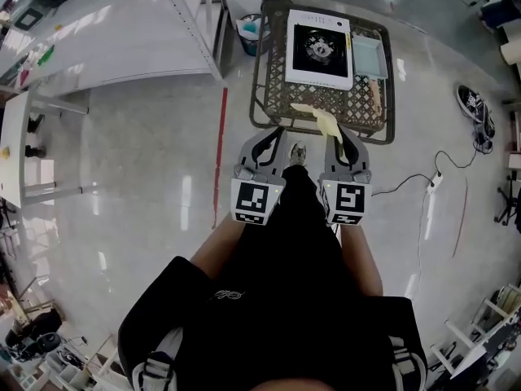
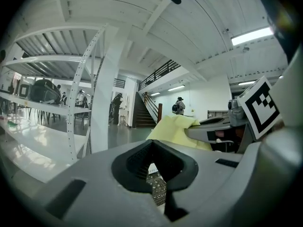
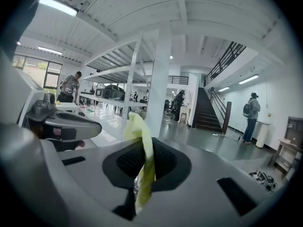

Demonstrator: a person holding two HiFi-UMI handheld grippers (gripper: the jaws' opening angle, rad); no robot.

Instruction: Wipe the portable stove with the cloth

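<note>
The portable stove [image 1: 319,47] is white with a black burner and sits on a dark mesh table [image 1: 269,112] ahead of me. A yellow cloth [image 1: 321,119] hangs over the table's near edge. My right gripper [image 1: 342,139] is shut on it, and the cloth [image 3: 142,145] stands up between the jaws of that gripper [image 3: 142,174] in the right gripper view. My left gripper [image 1: 267,139] is beside it, short of the table, shut with nothing in it. In the left gripper view the left gripper [image 2: 156,176] has the cloth [image 2: 175,129] to its right.
A pale blue tray [image 1: 370,55] lies on the table right of the stove. A bin [image 1: 251,31] stands at the table's far left corner, beside white shelving [image 1: 98,39]. A red line [image 1: 220,153] runs on the floor. Shoes [image 1: 472,104] and a cable [image 1: 431,182] lie to the right.
</note>
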